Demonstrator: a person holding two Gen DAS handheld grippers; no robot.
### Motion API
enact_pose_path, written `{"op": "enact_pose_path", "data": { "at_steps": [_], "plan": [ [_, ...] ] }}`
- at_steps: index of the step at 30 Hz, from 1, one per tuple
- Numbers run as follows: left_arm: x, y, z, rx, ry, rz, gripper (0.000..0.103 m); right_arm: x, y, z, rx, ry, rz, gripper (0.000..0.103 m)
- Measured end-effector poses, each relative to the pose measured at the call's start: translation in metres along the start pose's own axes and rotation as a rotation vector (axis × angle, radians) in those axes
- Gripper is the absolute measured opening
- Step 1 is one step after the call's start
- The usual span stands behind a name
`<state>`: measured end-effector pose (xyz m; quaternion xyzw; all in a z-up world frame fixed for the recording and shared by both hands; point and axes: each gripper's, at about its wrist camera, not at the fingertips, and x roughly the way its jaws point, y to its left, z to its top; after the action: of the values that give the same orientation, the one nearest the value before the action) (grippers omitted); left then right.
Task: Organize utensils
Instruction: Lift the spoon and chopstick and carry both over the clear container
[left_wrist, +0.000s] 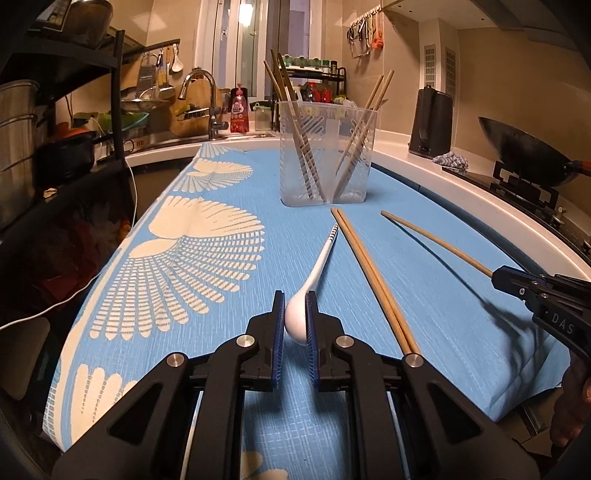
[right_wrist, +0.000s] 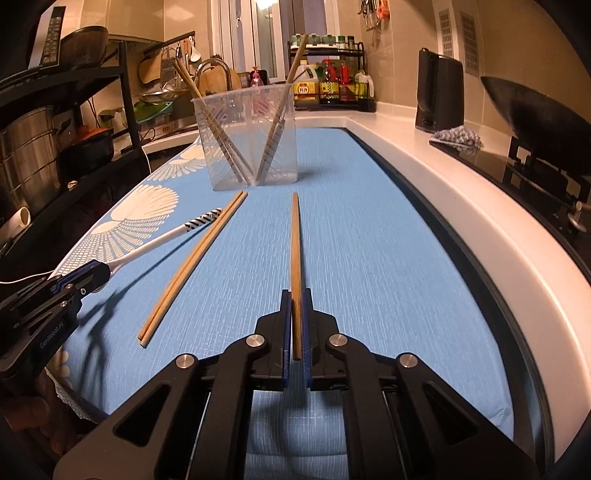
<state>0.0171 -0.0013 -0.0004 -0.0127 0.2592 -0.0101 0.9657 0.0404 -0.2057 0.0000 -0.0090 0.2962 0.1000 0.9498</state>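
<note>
My left gripper (left_wrist: 295, 299) is shut on the bowl of a white spoon (left_wrist: 312, 273) whose striped handle points toward a clear plastic holder (left_wrist: 327, 155) with chopsticks standing in both halves. My right gripper (right_wrist: 295, 295) is shut on the near end of a wooden chopstick (right_wrist: 295, 240) pointing at the holder (right_wrist: 247, 136). A loose pair of chopsticks (left_wrist: 369, 269) lies on the blue cloth (left_wrist: 221, 280) between spoon and held chopstick; it also shows in the right wrist view (right_wrist: 192, 266). The left gripper (right_wrist: 96, 273) appears at left there, the right gripper (left_wrist: 496, 275) at right in the left wrist view.
A white counter edge (right_wrist: 461, 206) runs along the right, with a black wok (right_wrist: 535, 122) on a stove and a black kettle (right_wrist: 439, 96). A sink tap (left_wrist: 201, 99) and a rack of pots (left_wrist: 22, 140) stand at left, bottles (right_wrist: 332, 85) behind the holder.
</note>
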Motion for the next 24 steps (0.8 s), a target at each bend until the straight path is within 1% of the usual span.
{"op": "enact_pose_path", "data": {
  "at_steps": [9,14,20,24],
  "plan": [
    [-0.015,0.005,0.016,0.007,-0.072,0.019,0.011,-0.022,-0.003,0.018,-0.008,-0.067,-0.003,0.005],
    [-0.021,0.010,0.032,0.014,-0.116,0.031,0.012,-0.039,-0.006,0.040,-0.003,-0.119,0.016,0.005],
    [-0.026,0.015,0.058,0.023,-0.175,0.044,0.012,-0.053,-0.006,0.070,-0.007,-0.186,0.029,0.005],
    [-0.030,0.019,0.078,0.029,-0.206,0.036,0.012,-0.059,-0.005,0.090,0.002,-0.214,0.051,0.005]
  ]
}}
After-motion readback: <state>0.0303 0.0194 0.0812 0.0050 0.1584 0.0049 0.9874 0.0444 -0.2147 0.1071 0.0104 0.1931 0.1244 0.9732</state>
